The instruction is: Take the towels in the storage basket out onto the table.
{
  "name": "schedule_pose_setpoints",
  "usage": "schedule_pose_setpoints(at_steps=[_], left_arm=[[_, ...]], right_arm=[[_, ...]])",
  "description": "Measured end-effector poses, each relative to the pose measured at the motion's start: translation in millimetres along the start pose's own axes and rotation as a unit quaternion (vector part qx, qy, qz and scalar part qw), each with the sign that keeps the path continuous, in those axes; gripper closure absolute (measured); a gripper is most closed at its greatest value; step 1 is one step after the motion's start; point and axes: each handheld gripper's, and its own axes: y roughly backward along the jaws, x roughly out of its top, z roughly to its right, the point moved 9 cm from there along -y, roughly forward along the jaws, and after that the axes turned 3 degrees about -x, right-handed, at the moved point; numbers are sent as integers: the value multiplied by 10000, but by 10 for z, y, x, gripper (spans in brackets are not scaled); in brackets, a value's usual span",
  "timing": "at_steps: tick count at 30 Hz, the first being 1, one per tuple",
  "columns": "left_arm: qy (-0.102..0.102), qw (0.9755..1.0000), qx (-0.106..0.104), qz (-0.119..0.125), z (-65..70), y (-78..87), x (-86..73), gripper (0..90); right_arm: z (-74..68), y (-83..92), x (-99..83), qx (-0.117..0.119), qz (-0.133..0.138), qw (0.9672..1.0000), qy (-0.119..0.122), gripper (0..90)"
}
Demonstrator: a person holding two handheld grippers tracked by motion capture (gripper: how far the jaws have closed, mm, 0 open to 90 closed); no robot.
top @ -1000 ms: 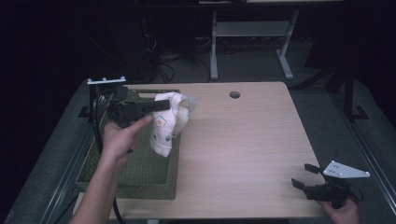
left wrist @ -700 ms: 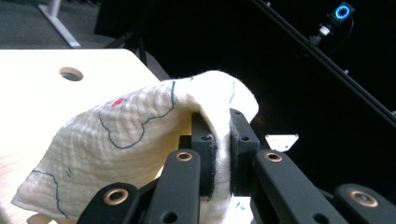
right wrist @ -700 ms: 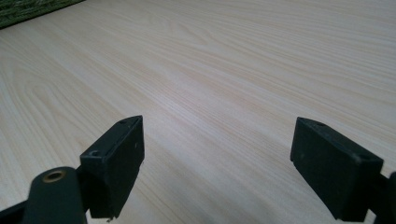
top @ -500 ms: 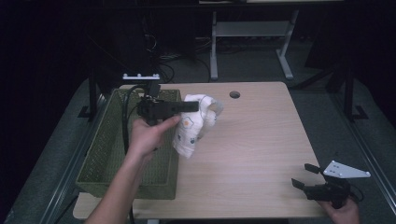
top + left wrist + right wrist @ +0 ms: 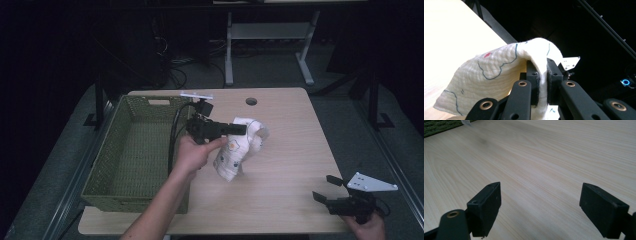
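A white cloth with small printed marks hangs from my left gripper over the middle of the wooden table, its lower end touching the tabletop. In the left gripper view the two jaws are shut on a fold of this cloth, which drapes over the left gripper. My right gripper rests at the table's front right corner, held by a hand. Its jaws stand wide apart in the right gripper view, where the right gripper has only bare wood between its pads.
A green woven basket sits on the left part of the table, just left of my left forearm. A round cable hole lies near the table's far edge. Dark floor and a white stand lie beyond.
My left hand has carried the cloth from over the basket rightward to the table's middle and lowered it. The right gripper has stayed put.
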Motion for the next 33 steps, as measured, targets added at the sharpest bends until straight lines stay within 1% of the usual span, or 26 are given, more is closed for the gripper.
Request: schedule_pose_setpoints(at_steps=[1,4,5,6,7,8,11,12,15,17,18,19,20,21,22,23,25,27,28,29,30,31,32,33], left_arm=[[0,10000,0,0,0,0,0,834],[39,9999,-66,-88,-24,-154,-68,834],[66,9999,-113,-97,-37,-229,-90,834],[66,9999,-113,-97,-37,-229,-90,834],[91,9998,-129,-144,-52,-315,-113,834],[91,9998,-129,-144,-52,-315,-113,834],[116,9996,-138,-222,-79,-462,-160,834],[116,9996,-138,-222,-79,-462,-160,834],[167,9993,-146,-316,-117,-595,-227,833],[240,9988,-229,-355,-113,-669,-265,833],[240,9988,-229,-355,-113,-669,-265,832],[222,9985,-264,-433,-102,-746,-305,832],[246,9982,-310,-451,-81,-782,-320,832],[218,9979,-352,-491,-60,-817,-334,832],[218,9979,-352,-491,-60,-817,-334,832],[196,9976,-388,-536,-23,-857,-348,831],[137,9964,-572,-608,84,-942,-383,831],[89,9952,-706,-679,154,-991,-414,830],[89,9952,-706,-679,154,-991,-414,829],[100,9940,-824,-715,208,-1023,-438,829],[100,9919,-1009,-766,278,-1067,-484,822],[115,9903,-1125,-807,311,-1093,-518,821],[115,9903,-1125,-807,311,-1093,-518,818],[122,9885,-1208,-901,326,-1137,-588,817]], right_arm=[[0,2,0,2,2,10000,-1,172],[-1,7,3,10,26,10000,-18,173],[0,9,3,11,23,10000,-26,172],[0,9,3,11,23,10000,-26,172],[2,13,3,5,27,10000,-26,172],[3,14,4,3,34,10000,-13,173],[3,23,6,-1,46,10000,-11,172],[3,23,6,-1,46,10000,-11,172],[2,28,6,3,48,10000,-17,172],[0,29,8,3,51,10000,-16,173],[0,29,8,3,51,10000,-16,173],[1,30,12,-1,63,10000,-10,172],[1,30,14,2,72,10000,-10,172],[1,31,14,0,75,10000,-7,172],[1,31,14,0,75,10000,-7,172],[1,33,15,-7,84,10000,0,172],[1,35,20,-10,109,9999,-5,173],[3,42,19,-13,101,9999,-4,172],[4,43,20,-13,102,9999,-9,172],[4,43,20,-13,102,9999,-9,172],[3,48,17,-11,97,10000,-15,173],[4,50,15,-11,95,10000,-12,173],[4,50,15,-11,95,10000,-12,173],[8,57,12,-21,103,9999,-16,172]])
